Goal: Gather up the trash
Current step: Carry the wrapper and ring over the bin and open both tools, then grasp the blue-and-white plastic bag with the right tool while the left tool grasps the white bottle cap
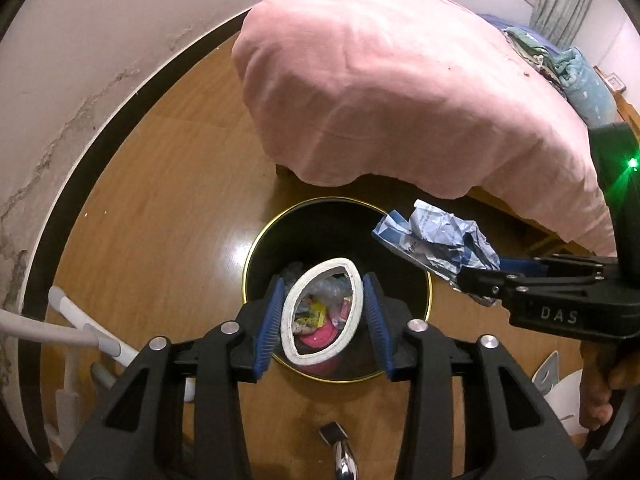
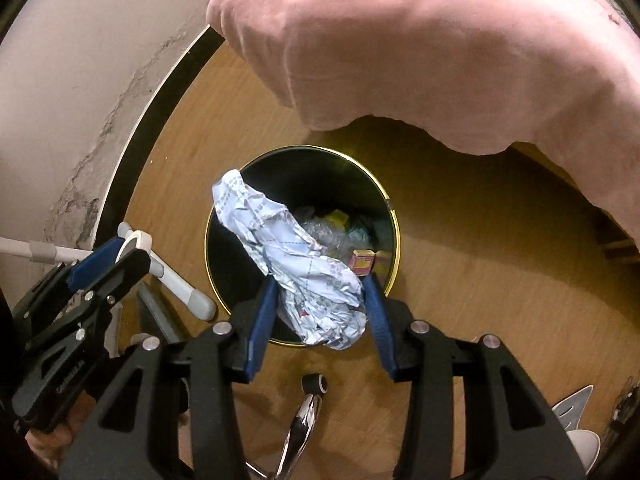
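A black trash bin with a gold rim [image 1: 256, 248] stands on the wooden floor and holds several bits of trash; it also shows in the right wrist view [image 2: 394, 216]. My left gripper [image 1: 324, 316] is shut on a white tape roll [image 1: 289, 304], squeezed oval, above the bin. My right gripper [image 2: 320, 308] is shut on a crumpled blue-white paper [image 2: 296, 264] over the bin's near rim. In the left wrist view the right gripper [image 1: 472, 276] and its paper [image 1: 436, 236] hang at the bin's right edge. In the right wrist view the left gripper [image 2: 120, 252] shows with the tape roll [image 2: 138, 240].
A bed with a pink cover [image 1: 400, 88] overhangs just behind the bin. A white wall with a dark skirting board [image 1: 80, 168] runs on the left. A white stand's legs [image 2: 180, 284] lie left of the bin. A chrome chair leg with caster [image 2: 308, 404] is below.
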`<state>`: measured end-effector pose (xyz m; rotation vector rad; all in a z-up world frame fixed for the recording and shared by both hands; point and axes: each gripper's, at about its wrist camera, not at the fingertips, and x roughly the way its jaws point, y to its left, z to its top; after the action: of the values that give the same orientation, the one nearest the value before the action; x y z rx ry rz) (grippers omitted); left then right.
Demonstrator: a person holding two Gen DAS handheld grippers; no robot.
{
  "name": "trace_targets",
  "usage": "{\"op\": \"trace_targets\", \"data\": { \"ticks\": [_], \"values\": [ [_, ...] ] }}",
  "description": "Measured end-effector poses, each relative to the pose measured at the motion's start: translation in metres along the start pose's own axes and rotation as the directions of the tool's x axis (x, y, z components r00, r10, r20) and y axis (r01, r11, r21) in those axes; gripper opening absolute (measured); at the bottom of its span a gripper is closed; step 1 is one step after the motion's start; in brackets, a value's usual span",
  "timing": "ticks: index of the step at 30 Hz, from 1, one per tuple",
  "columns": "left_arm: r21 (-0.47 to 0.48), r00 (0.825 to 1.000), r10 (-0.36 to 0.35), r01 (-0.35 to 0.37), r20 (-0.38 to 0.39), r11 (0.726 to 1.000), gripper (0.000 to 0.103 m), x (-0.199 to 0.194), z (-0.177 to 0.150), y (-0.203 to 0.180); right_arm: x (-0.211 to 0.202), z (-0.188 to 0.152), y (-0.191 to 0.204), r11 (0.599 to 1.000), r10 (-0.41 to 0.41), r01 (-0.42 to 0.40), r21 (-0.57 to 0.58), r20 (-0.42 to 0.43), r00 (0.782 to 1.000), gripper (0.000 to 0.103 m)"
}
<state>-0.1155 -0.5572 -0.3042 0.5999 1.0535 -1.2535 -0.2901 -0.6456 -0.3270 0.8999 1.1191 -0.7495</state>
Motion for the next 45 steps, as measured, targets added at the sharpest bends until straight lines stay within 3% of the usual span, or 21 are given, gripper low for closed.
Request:
{"op": "trace_targets", "data": {
  "ticks": [2, 11, 13, 14, 15, 18, 22, 27, 30, 32, 35, 37, 39, 40, 41, 43, 44, 45],
  "values": [
    [-0.007, 1.000, 0.002, -0.002, -0.005, 1.000, 0.051, -0.002, -0.001, 0.000, 0.001, 0.001, 0.001, 1.000, 0.009, -0.009, -0.005, -0.007, 1.000, 0.045],
    [-0.024, 1.000, -0.013, 0.013, -0.004, 1.000, 0.057, -0.005, -0.004, 0.003, -0.002, 0.008, 0.007, 0.999, 0.023, -0.022, -0.028, 0.007, 1.000, 0.046],
    [-0.027, 1.000, -0.012, 0.012, -0.002, 1.000, 0.059, -0.006, -0.005, 0.004, -0.007, 0.011, 0.010, 0.999, 0.032, -0.031, -0.028, 0.023, 0.999, 0.051],
    [-0.028, 1.000, -0.015, 0.015, 0.001, 0.999, 0.063, -0.008, -0.006, 0.004, -0.011, 0.013, 0.011, 0.999, 0.041, -0.040, -0.023, 0.032, 0.999, 0.066],
    [-0.031, 1.000, -0.018, 0.018, 0.006, 0.999, 0.065, -0.011, -0.006, 0.004, -0.016, 0.014, 0.011, 0.999, 0.046, -0.045, -0.021, 0.044, 0.998, 0.070],
    [-0.011, 0.999, -0.032, 0.032, 0.021, 0.999, 0.079, -0.024, -0.006, -0.002, -0.039, 0.016, 0.015, 0.999, 0.046, -0.044, -0.029, 0.078, 0.996, 0.070],
    [0.038, 0.996, -0.037, 0.034, 0.076, 0.999, 0.086, -0.069, 0.004, -0.021, -0.090, 0.021, 0.013, 0.998, 0.055, -0.053, -0.017, 0.160, 0.986, 0.070],
    [0.125, 0.978, -0.075, 0.051, 0.196, 0.991, 0.092, -0.170, 0.015, -0.050, -0.186, 0.018, 0.030, 0.994, 0.086, -0.062, -0.087, 0.300, 0.950, 0.074],
    [0.130, 0.960, -0.083, 0.049, 0.266, 0.990, 0.093, -0.243, 0.003, -0.050, -0.237, 0.008, 0.072, 0.980, 0.125, -0.056, -0.191, 0.369, 0.921, 0.075],
    [0.099, 0.949, -0.061, 0.031, 0.310, 0.995, 0.094, -0.291, -0.020, -0.033, -0.258, -0.004, 0.116, 0.950, 0.204, -0.092, -0.298, 0.371, 0.906, 0.075],
    [-0.042, 0.940, 0.047, -0.035, 0.339, 0.998, 0.094, -0.351, -0.067, 0.016, -0.268, -0.032, 0.205, 0.856, 0.324, -0.140, -0.497, 0.308, 0.894, 0.076],
    [-0.155, 0.929, 0.150, -0.102, 0.337, 0.983, 0.094, -0.388, -0.106, 0.056, -0.266, -0.055, 0.267, 0.756, 0.403, -0.180, -0.629, 0.231, 0.886, 0.076],
    [-0.268, 0.909, 0.278, -0.197, 0.310, 0.943, 0.094, -0.420, -0.145, 0.094, -0.262, -0.083, 0.334, 0.627, 0.477, -0.236, -0.743, 0.126, 0.870, 0.076],
    [-0.336, 0.892, 0.353, -0.253, 0.283, 0.907, 0.094, -0.438, -0.169, 0.116, -0.260, -0.100, 0.375, 0.539, 0.508, -0.274, -0.796, 0.049, 0.860, 0.076],
    [-0.406, 0.874, 0.422, -0.305, 0.241, 0.862, 0.094, -0.454, -0.192, 0.139, -0.258, -0.111, 0.400, 0.488, 0.519, -0.287, -0.825, 0.010, 0.855, 0.076],
    [-0.518, 0.849, 0.500, -0.353, 0.173, 0.779, 0.094, -0.479, -0.231, 0.174, -0.257, -0.139, 0.465, 0.356, 0.528, -0.298, -0.886, -0.072, 0.846, 0.076],
    [-0.580, 0.838, 0.527, -0.361, 0.142, 0.730, 0.094, -0.492, -0.252, 0.192, -0.255, -0.150, 0.486, 0.310, 0.527, -0.300, -0.902, -0.099, 0.844, 0.076],
    [-0.618, 0.834, 0.538, -0.359, 0.125, 0.700, 0.094, -0.500, -0.266, 0.204, -0.254, -0.158, 0.510, 0.264, 0.524, -0.302, -0.916, -0.127, 0.842, 0.076]
  ]
}}
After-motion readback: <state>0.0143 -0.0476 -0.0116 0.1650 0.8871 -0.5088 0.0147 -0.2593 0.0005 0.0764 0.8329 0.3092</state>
